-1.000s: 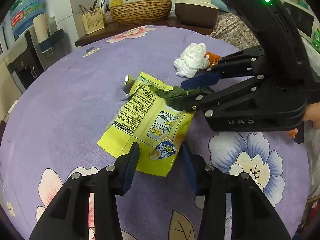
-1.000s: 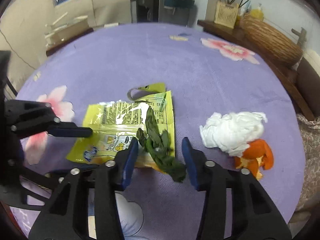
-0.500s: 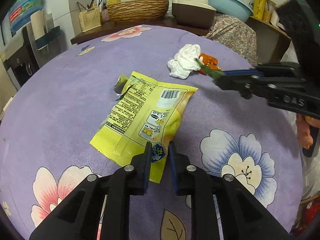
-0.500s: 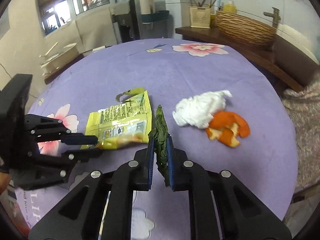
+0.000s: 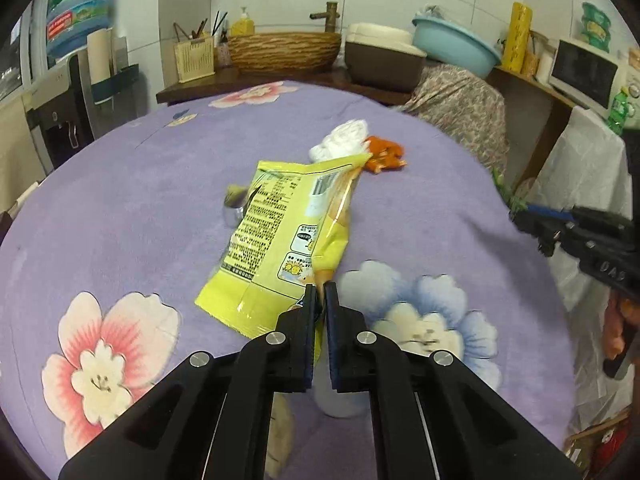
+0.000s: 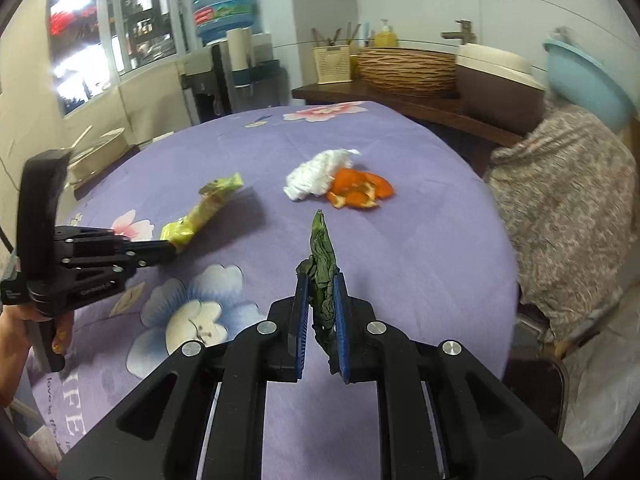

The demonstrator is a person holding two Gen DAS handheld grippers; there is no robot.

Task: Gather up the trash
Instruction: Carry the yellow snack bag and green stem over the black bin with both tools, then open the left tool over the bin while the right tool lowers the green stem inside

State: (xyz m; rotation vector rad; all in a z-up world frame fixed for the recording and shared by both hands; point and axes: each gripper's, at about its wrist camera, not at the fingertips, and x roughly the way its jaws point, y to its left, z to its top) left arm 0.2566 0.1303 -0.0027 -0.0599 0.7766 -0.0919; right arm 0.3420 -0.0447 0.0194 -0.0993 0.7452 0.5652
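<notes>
My left gripper (image 5: 319, 294) is shut on the near corner of a yellow snack bag (image 5: 280, 232) and holds it lifted above the purple flowered tablecloth (image 5: 120, 184); the bag also shows in the right wrist view (image 6: 200, 216). My right gripper (image 6: 320, 280) is shut on a wilted green leaf (image 6: 322, 264), raised above the table. A crumpled white tissue (image 6: 316, 174) and orange peel (image 6: 358, 192) lie together on the cloth beyond both grippers. The right gripper shows at the right edge of the left wrist view (image 5: 520, 216).
A torn foil scrap (image 5: 234, 204) lies left of the bag. A counter behind holds a woven basket (image 5: 284, 50), a brown box (image 5: 384, 68) and a blue basin (image 5: 456, 48). A cloth-covered chair (image 6: 560, 200) stands at the table's right edge. A water dispenser (image 6: 224, 52) stands far left.
My left gripper has lifted the yellow bag off the cloth, so it now hangs tilted. My right gripper has pulled back and up with the green leaf, away from the bag.
</notes>
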